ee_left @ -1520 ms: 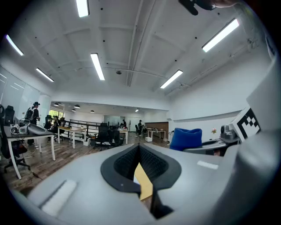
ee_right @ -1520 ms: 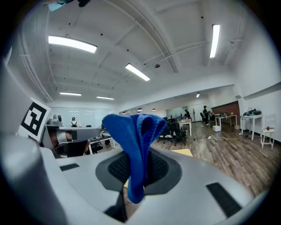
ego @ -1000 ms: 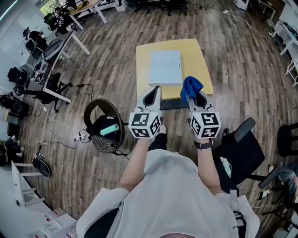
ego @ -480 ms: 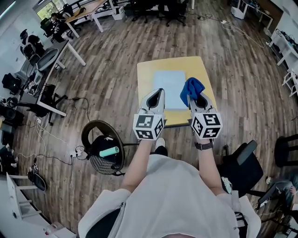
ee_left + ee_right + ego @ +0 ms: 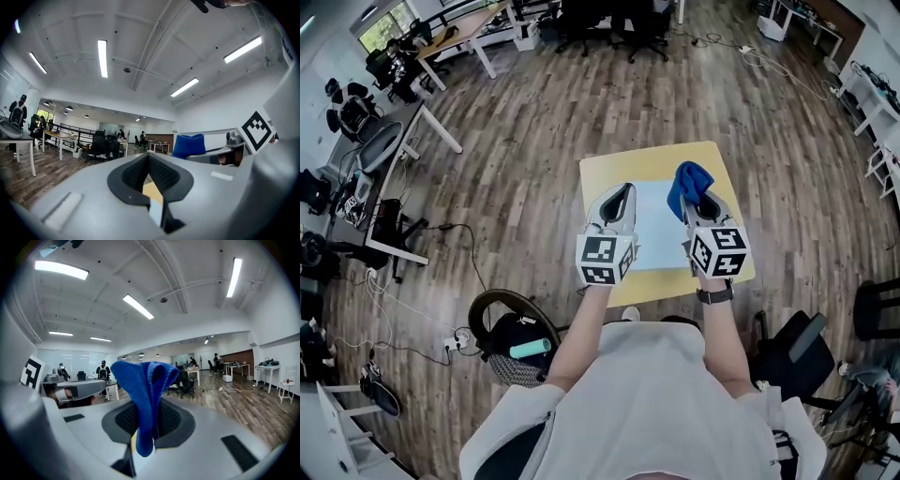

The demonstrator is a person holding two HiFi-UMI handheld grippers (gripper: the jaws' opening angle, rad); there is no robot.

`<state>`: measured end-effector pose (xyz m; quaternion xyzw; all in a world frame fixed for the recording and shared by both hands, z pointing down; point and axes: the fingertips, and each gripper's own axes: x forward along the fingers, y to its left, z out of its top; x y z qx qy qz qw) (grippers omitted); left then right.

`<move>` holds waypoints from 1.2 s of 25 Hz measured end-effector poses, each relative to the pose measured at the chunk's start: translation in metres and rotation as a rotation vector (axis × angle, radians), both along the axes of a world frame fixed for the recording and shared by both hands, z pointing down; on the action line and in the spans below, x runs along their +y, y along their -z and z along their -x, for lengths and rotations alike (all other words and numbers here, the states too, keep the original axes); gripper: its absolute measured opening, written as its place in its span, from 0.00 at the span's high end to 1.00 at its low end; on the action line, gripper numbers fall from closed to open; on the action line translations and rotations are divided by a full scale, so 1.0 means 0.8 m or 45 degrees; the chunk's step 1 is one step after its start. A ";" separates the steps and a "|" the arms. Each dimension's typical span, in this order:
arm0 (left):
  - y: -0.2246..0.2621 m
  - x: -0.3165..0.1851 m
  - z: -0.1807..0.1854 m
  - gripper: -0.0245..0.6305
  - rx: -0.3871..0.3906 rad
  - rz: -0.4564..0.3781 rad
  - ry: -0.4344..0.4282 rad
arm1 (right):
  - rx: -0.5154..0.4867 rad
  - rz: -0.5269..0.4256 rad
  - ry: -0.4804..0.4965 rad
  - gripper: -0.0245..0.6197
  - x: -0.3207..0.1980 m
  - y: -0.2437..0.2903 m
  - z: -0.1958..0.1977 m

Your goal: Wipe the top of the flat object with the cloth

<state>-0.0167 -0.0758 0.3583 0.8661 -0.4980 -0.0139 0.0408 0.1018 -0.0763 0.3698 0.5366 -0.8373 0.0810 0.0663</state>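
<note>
In my head view, the left tongs (image 5: 622,192) and right tongs (image 5: 701,199) cover both sides of the panel (image 5: 661,225). The lower end of the cloth (image 5: 687,178) is hidden between the right pair.

Wood-plank floor (image 5: 534,141), desks (image 5: 473,23) along the left, black office chairs (image 5: 642,23), ceiling strip lights (image 5: 102,57), white walls (image 5: 220,112)

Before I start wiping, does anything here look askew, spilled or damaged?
Nothing stands out. The white flat object lies square on the yellow table, and the blue cloth is clamped, bunched, in the right tongs.
</note>
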 end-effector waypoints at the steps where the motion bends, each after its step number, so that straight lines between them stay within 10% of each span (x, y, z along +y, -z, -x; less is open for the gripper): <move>1: -0.010 -0.010 0.003 0.95 -0.006 0.027 -0.006 | 0.002 0.027 -0.005 0.88 -0.010 -0.009 0.001; 8: -0.080 -0.085 0.012 0.95 -0.048 0.208 0.039 | -0.013 0.256 -0.027 0.88 -0.093 -0.096 0.002; 22: -0.163 -0.148 0.089 0.95 -0.032 0.430 0.294 | -0.221 0.619 0.373 0.88 -0.238 -0.286 0.169; 30: -0.208 -0.142 0.098 0.95 -0.068 0.580 0.311 | -0.280 0.862 0.222 0.88 -0.281 -0.391 0.156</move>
